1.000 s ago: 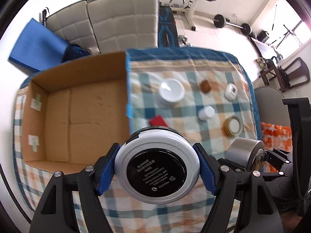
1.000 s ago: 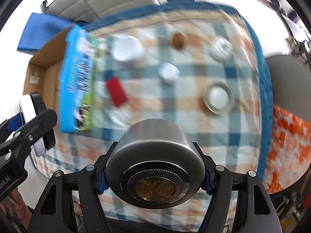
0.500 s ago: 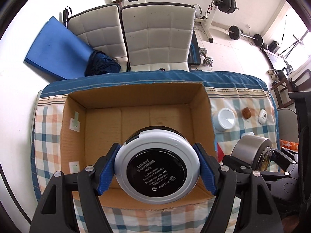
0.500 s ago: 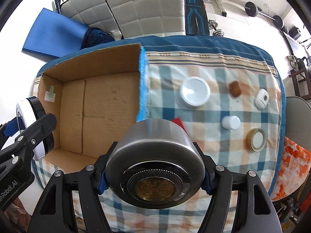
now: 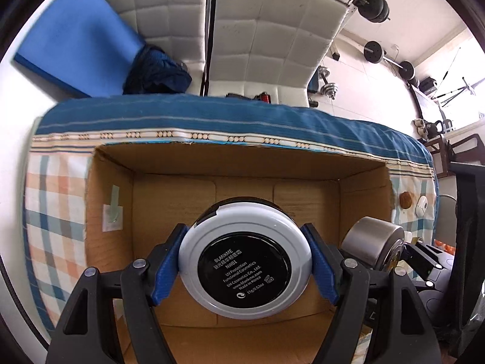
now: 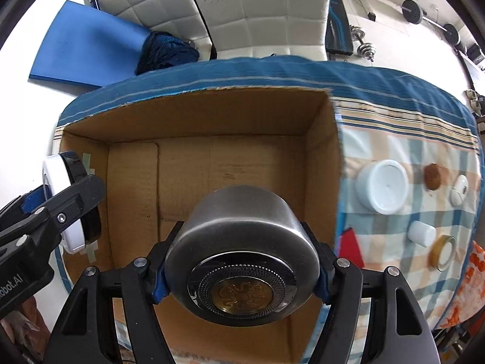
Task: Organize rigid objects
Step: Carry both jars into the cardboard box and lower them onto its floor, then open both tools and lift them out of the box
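Observation:
My left gripper (image 5: 245, 265) is shut on a round white compact with a black label (image 5: 245, 261), held over the open cardboard box (image 5: 242, 163). My right gripper (image 6: 241, 268) is shut on a round silver metal tin (image 6: 242, 251), also held over the box (image 6: 212, 115). The tin shows at the right in the left wrist view (image 5: 374, 247). The compact shows at the left edge in the right wrist view (image 6: 65, 203). The box floor that shows is bare.
On the checked cloth right of the box lie a white jar (image 6: 383, 186), a brown round piece (image 6: 432, 176), a small white object (image 6: 459, 194), a small white cap (image 6: 421, 233), a gold-rimmed lid (image 6: 444, 251) and a red item (image 6: 350, 245). White padded chairs (image 5: 257, 39) stand behind the table.
Both grippers have moved left and forward from the checked cloth to over the box, each still holding its object. The box now fills the middle of both views.

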A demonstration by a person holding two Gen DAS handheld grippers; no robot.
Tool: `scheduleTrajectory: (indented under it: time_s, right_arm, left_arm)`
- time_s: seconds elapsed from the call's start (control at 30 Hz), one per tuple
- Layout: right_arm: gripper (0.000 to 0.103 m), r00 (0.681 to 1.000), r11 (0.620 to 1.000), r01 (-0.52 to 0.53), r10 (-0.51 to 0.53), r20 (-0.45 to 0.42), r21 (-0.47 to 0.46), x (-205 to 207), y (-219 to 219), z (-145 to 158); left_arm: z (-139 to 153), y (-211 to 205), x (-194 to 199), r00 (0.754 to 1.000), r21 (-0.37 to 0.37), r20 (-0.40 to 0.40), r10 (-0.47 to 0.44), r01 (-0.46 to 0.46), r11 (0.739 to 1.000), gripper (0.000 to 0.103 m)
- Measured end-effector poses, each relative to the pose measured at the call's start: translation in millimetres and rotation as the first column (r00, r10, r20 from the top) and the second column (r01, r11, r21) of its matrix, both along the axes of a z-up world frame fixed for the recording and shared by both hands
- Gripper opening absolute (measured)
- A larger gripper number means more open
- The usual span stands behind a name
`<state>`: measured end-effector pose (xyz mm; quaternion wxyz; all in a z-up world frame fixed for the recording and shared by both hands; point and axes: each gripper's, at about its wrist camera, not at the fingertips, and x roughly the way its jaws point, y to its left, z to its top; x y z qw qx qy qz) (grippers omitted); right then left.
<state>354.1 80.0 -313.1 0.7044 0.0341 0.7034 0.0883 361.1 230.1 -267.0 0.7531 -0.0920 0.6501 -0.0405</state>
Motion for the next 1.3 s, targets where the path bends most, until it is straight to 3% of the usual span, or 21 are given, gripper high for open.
scheduleTrajectory:
  time_s: [0.17,0.3,0.67,0.93,1.0,1.13,1.23,1.3]
  right_arm:
    - [0.073,0.999,1.000,-0.013,0.013,-0.030,-0.010,15,15,-31]
    - [0.073,0.998,0.999,-0.029,0.027,-0.050,-0.036,25,25,-51]
    - [0.073,0.995,0.997,-0.054,0.049,-0.088,-0.060,36,35,-83]
    - [0.079,0.994,0.995,-0.057,0.049,-0.100,-0.078,32,33,-82]
    - [0.083,0.994,0.996,-0.053,0.046,-0.099,-0.072,32,29,-75]
    - [0.084,0.994,0.996,-0.058,0.051,-0.095,-0.068,26,24,-61]
    - [0.087,0.995,0.995,-0.055,0.048,-0.086,-0.078,16,21,-48]
    - [0.097,0.996,0.994,-0.055,0.049,-0.070,-0.090,10,23,-37]
  left_arm:
    - [-54,16,19,0.992,-0.110,-0.120,0.028,-0.041,0.993,0.073]
    - [-83,17,26,0.984,-0.147,-0.172,0.042,-0.068,0.987,0.073]
    - [-110,1,33,0.971,-0.157,-0.239,0.032,-0.071,0.985,0.074]
    - [-98,4,24,0.971,-0.115,-0.237,0.038,-0.067,0.991,0.076]
    - [-88,5,20,0.974,-0.088,-0.223,0.042,-0.063,0.994,0.085]
    - [-65,-1,10,0.982,-0.049,-0.187,0.031,-0.041,0.998,0.088]
    - [-49,-2,0,0.986,-0.013,-0.162,0.032,-0.034,0.999,0.097]
    - [-43,-1,-12,0.988,-0.004,-0.148,0.040,-0.041,0.999,0.099]
